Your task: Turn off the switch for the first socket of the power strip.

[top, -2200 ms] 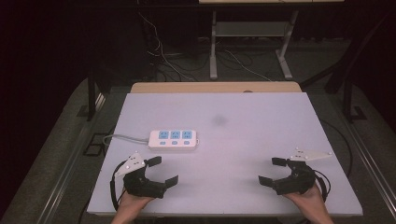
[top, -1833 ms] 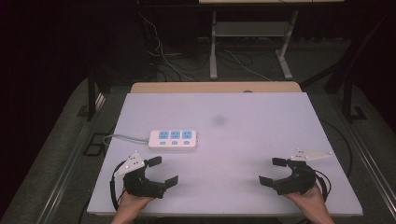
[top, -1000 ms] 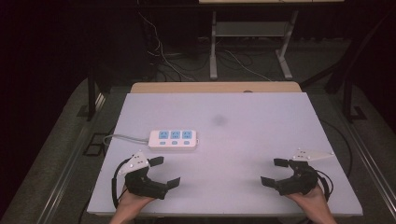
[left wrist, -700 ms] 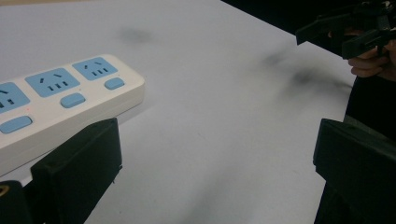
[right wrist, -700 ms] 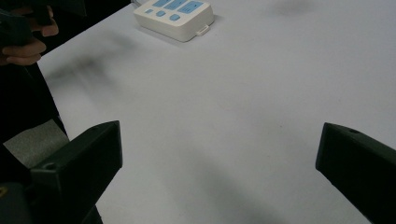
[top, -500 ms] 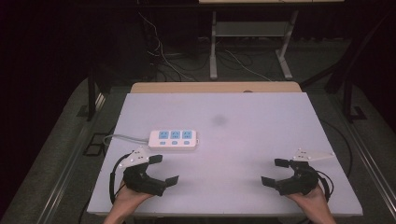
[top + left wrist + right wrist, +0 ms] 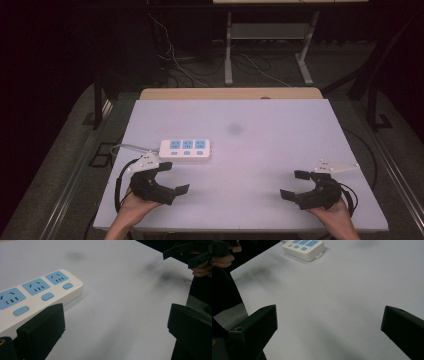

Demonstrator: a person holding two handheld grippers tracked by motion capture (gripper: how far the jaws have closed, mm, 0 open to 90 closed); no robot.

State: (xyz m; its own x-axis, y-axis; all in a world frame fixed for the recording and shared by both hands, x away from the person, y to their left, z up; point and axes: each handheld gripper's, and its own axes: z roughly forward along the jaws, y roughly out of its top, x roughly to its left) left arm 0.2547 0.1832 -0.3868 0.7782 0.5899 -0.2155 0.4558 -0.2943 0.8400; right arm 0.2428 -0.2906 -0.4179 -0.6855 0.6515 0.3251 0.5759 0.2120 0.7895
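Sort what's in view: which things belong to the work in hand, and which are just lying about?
In the work:
- white power strip with three blue sockets, nearest the left gripper
- left gripper, jaws open, empty
- right gripper, jaws open, empty

Lying about:
- dark smudge on the white table
- cables on the floor behind
- metal desk frame behind

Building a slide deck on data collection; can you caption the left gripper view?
Open left hand-held gripper beside a white power strip with blue sockets on the pale table.
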